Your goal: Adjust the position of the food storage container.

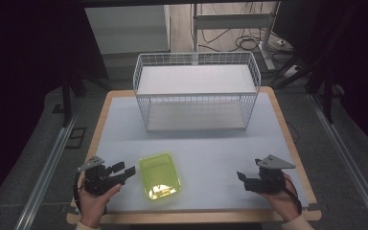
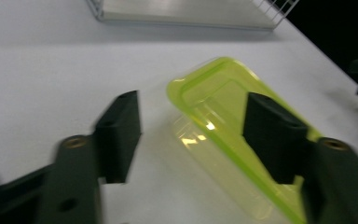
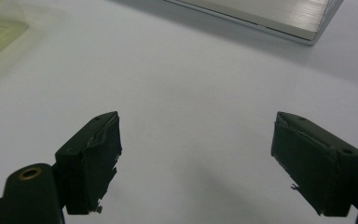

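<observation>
Near the bench's front edge, the left gripper (image 1: 124, 171) spreads matte black jaws astride the rim of a glossy, translucent green tray (image 1: 159, 175), not yet pressing; its far side blurs.

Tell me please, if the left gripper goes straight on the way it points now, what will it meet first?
Most likely the yellow-green container. The left gripper is open, and the container's near wall lies between its jaws, apart from the pads. One jaw seems to stand over the inside, though depth is hard to judge. The wire basket is farther off.
</observation>
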`<action>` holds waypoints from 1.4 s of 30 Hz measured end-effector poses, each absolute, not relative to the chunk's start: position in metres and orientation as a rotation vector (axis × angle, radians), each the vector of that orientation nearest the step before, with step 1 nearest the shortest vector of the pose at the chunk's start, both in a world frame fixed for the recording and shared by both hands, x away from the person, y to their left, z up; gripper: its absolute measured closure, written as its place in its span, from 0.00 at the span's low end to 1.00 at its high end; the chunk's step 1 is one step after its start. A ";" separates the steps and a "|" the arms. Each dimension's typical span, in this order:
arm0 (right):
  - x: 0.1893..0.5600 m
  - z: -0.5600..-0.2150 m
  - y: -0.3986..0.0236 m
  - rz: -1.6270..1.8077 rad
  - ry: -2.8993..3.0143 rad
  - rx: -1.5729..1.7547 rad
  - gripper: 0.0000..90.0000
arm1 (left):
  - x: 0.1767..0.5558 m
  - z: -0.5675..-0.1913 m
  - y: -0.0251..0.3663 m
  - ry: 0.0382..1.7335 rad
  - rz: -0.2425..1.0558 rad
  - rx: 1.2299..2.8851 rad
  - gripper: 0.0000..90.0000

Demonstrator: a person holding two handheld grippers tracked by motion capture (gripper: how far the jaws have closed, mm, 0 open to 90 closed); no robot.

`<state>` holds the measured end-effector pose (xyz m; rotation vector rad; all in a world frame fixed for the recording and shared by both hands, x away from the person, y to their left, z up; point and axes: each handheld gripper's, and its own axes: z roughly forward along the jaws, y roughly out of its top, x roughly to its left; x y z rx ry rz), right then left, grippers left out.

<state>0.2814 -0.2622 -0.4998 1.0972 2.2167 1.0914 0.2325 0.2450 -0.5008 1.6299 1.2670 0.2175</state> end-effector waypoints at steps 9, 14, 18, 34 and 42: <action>0.280 -0.500 -0.260 1.090 2.215 1.091 0.18 | 0.232 -0.486 0.226 1.185 0.116 1.681 1.00; 0.280 -0.501 -0.259 1.091 2.220 1.097 0.18 | 0.236 -0.474 0.203 1.112 0.073 1.717 1.00; 0.280 -0.501 -0.259 1.090 2.221 1.099 0.18 | 0.241 -0.469 0.189 1.076 0.058 1.733 1.00; 0.279 -0.500 -0.259 1.089 2.223 1.097 0.18 | 0.251 -0.468 0.141 1.007 -0.001 1.852 1.00; 0.278 -0.500 -0.259 1.090 2.224 1.094 0.18 | 0.253 -0.472 0.119 0.995 -0.023 1.909 1.00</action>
